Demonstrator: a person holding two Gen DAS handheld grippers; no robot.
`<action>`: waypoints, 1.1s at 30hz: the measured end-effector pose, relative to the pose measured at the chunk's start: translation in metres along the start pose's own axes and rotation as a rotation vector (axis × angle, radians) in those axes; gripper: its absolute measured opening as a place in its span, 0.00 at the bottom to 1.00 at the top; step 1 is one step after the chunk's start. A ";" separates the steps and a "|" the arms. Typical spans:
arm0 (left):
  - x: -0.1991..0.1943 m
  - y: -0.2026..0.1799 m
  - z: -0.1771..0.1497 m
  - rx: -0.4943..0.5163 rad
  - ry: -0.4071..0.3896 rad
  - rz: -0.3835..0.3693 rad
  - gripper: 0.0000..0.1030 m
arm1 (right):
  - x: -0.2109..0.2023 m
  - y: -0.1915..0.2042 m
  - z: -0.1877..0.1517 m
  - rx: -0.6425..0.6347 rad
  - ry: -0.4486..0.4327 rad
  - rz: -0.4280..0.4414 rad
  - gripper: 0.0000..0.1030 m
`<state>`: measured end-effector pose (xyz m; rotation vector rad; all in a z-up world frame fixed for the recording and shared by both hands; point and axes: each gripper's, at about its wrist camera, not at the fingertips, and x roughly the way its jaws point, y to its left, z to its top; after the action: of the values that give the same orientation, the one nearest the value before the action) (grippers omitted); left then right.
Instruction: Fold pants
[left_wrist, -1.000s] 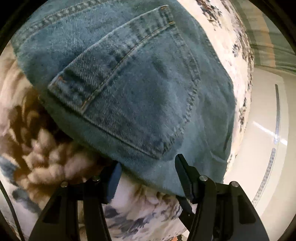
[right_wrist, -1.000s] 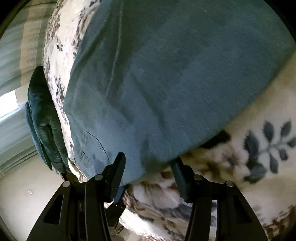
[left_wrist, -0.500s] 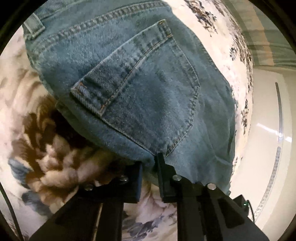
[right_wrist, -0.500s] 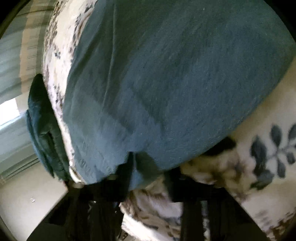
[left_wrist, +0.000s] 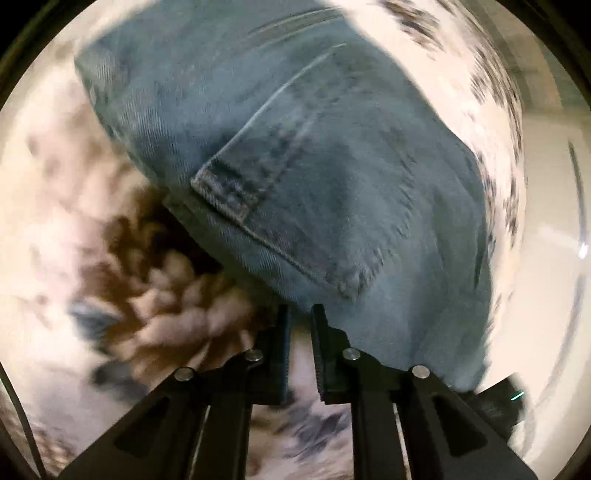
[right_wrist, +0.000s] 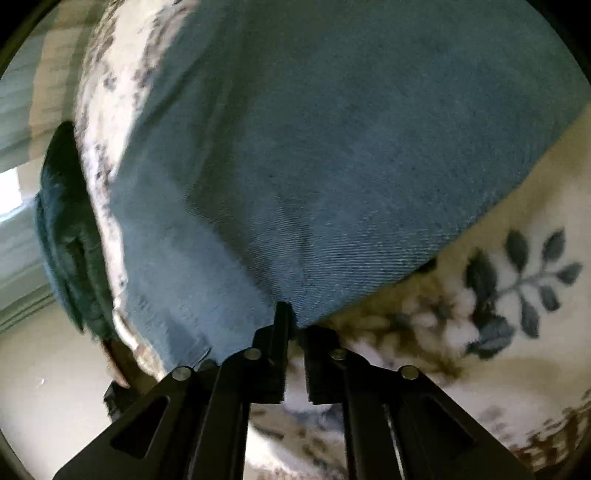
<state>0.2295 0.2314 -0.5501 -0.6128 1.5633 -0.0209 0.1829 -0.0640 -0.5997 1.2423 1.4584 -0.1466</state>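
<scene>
My left tongs (left_wrist: 300, 317) and right tongs (right_wrist: 295, 317), just closed, each pinch the near edge of the jeans (left_wrist: 314, 166) lying on the floral blanket (left_wrist: 74, 184); I should lift both evenly, keeping the edge taut.

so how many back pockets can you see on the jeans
1. A single back pocket shows on the jeans, just above the left gripper in its view. The right gripper view shows only plain denim; a second pocket may be hidden.
</scene>
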 end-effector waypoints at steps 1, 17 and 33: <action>-0.008 -0.009 -0.005 0.046 -0.013 0.046 0.17 | -0.010 0.006 -0.001 -0.047 0.005 -0.017 0.27; 0.027 -0.122 0.113 0.284 -0.225 0.342 0.37 | 0.007 0.229 0.097 -1.030 0.082 -0.274 0.76; 0.051 -0.098 0.123 0.190 -0.216 0.378 0.38 | 0.055 0.219 0.093 -1.275 0.470 -0.436 0.10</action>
<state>0.3814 0.1711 -0.5738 -0.1582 1.4252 0.1743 0.4152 -0.0012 -0.5578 -0.1058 1.7096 0.7340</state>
